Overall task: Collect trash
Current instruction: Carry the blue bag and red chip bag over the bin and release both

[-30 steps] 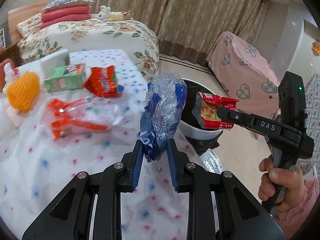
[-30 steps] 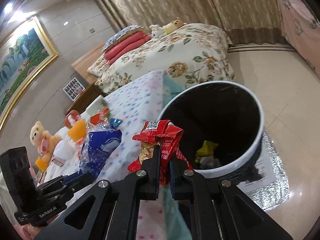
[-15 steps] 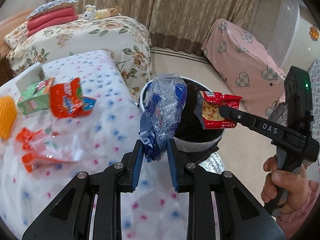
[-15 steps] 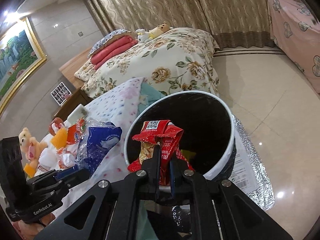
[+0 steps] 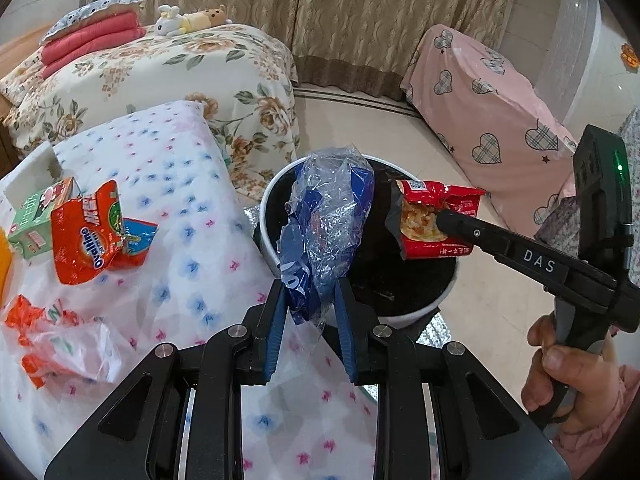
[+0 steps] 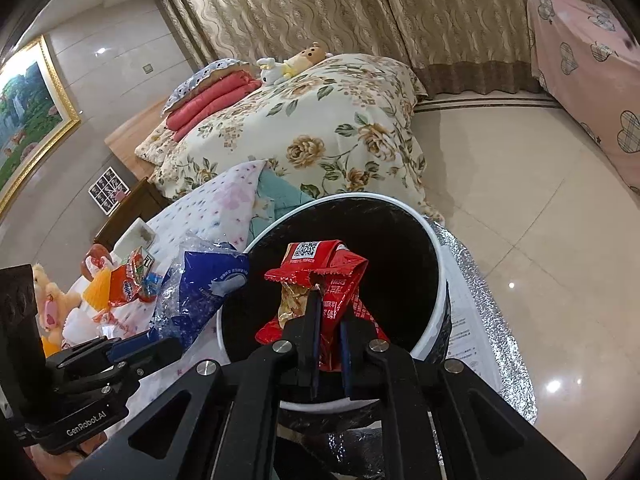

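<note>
A crumpled blue and clear plastic bag stands upright in my left gripper, which is shut on its lower end, at the near left rim of the bin. The bin is round, white-rimmed and lined in black. My right gripper is shut on a red snack wrapper and holds it over the bin's open mouth. In the left wrist view the same wrapper hangs from the right gripper above the bin. In the right wrist view the blue bag and left gripper sit just left of the bin.
On the dotted tablecloth to the left lie an orange Ovaltine packet, a green carton and a clear-and-orange wrapper. A floral bed stands behind. Pink heart-patterned furniture is at the right. Silver foil lies under the bin.
Both grippers have moved toward the bin with their wrappers still held. The bin now looms larger and nearer in both views, and the table's trash has slid left in the left wrist view.
</note>
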